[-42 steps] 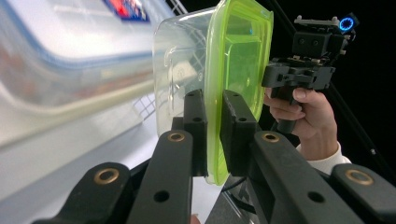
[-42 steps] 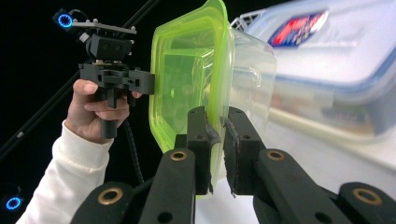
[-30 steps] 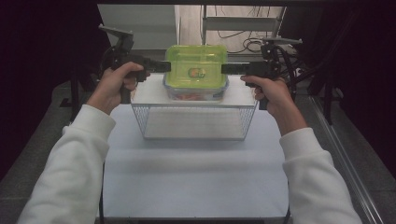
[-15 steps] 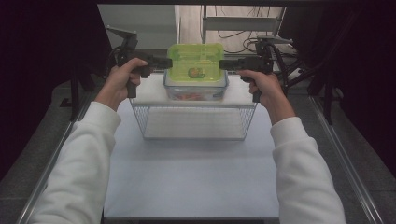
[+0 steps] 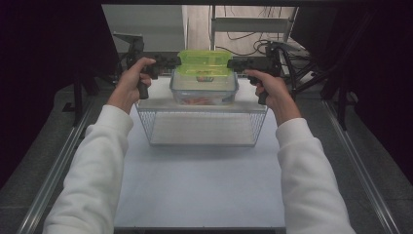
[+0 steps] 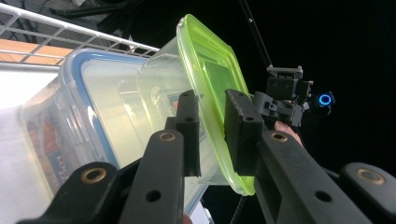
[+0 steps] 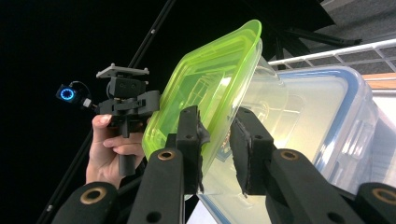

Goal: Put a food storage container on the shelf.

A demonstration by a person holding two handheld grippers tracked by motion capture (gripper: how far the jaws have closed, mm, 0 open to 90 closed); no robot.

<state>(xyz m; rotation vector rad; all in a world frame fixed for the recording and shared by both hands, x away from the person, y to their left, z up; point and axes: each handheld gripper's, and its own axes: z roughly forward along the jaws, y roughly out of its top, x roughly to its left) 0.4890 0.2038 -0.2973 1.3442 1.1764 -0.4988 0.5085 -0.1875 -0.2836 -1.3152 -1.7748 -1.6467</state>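
Left gripper (image 6: 212,135) and right gripper (image 7: 217,149), jaws just widening, straddle the green-lidded clear plastic tub (image 5: 203,66) loosely (contents blurred) at twelve o'clock.

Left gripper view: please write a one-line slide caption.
Left gripper fingers straddle the green-lidded container above the blue-rimmed box.

Left claw (image 5: 176,62) and right claw (image 5: 231,63) level, jaws apparently just loosening.
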